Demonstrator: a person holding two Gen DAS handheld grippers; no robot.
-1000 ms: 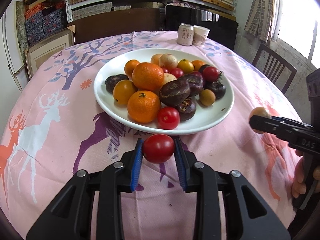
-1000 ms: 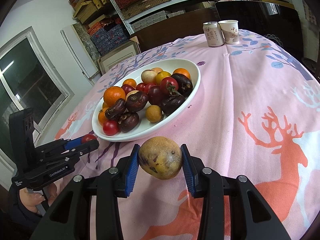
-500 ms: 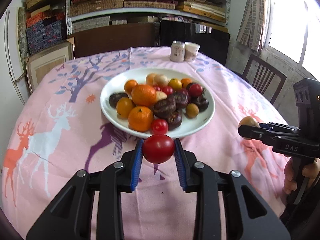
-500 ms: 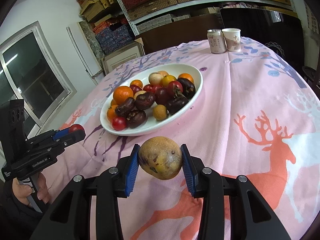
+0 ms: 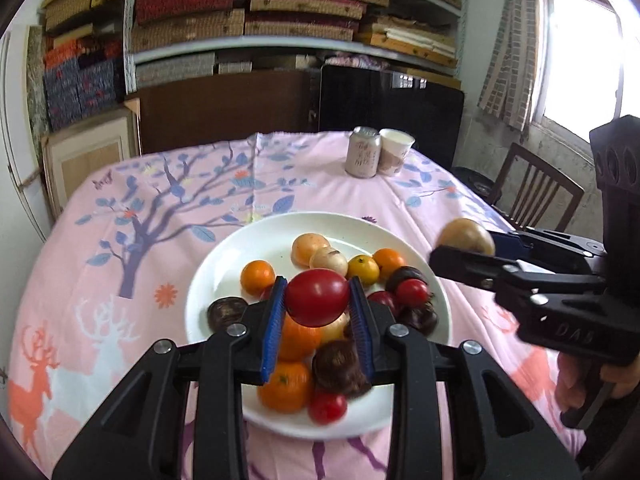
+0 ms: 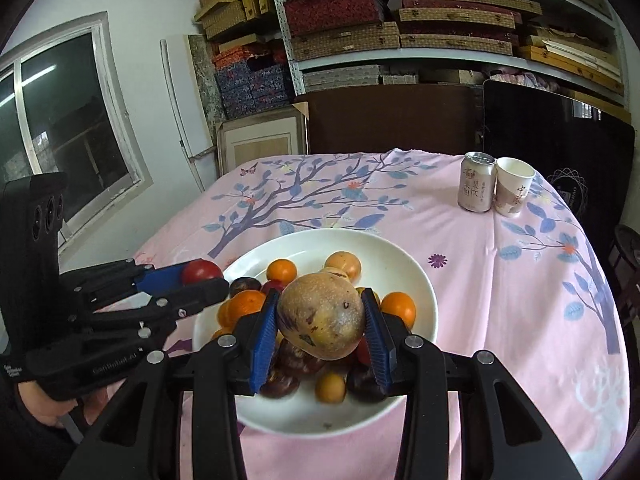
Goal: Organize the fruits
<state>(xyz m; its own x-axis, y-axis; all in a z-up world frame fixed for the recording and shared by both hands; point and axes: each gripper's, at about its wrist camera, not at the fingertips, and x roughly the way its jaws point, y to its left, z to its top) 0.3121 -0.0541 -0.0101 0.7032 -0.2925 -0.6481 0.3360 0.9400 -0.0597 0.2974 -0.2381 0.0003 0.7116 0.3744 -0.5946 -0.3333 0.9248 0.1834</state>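
My left gripper (image 5: 318, 300) is shut on a red tomato (image 5: 317, 297) and hangs above the near half of the white plate (image 5: 216, 264). The plate is heaped with oranges, tomatoes and dark purple fruits. My right gripper (image 6: 320, 322) is shut on a yellow-brown spotted fruit (image 6: 322, 316), also held over the plate (image 6: 416, 264). From the left wrist view the right gripper (image 5: 464, 250) comes in from the right with that fruit (image 5: 466, 236) over the plate's right rim. From the right wrist view the left gripper (image 6: 202, 280) and its tomato (image 6: 201, 272) sit over the plate's left rim.
A drink can (image 5: 363, 157) and a paper cup (image 5: 394, 157) stand at the table's far side. The round table wears a pink cloth with deer and trees (image 5: 140, 216). A wooden chair (image 5: 536, 192) stands to the right, and shelves of stacked boxes fill the back wall.
Both grippers have risen and moved forward from the near side of the table to above the plate, each still holding its fruit. The right gripper has rolled to sit more level.
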